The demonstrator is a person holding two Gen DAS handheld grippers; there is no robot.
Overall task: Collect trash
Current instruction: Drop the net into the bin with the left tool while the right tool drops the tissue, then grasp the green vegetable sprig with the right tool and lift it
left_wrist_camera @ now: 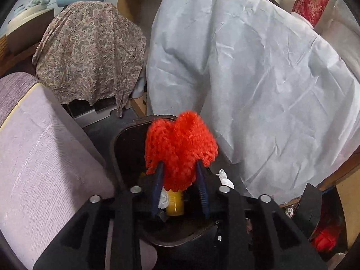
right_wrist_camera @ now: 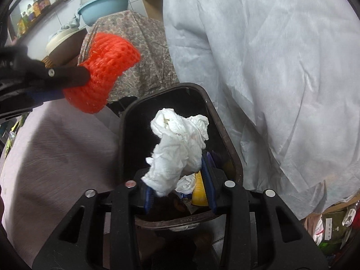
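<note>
The right gripper [right_wrist_camera: 180,180] is clamping a crumpled white paper towel [right_wrist_camera: 180,148] directly above the dark rounded-rectangular plastic bin [right_wrist_camera: 227,135], its long axis running from 7 to 1 o'clock. The left gripper [left_wrist_camera: 180,171] is pinching an orange foam fruit net [left_wrist_camera: 180,148], hanging at the bin's 10 o'clock. The bin's contents are being mostly hidden.
</note>
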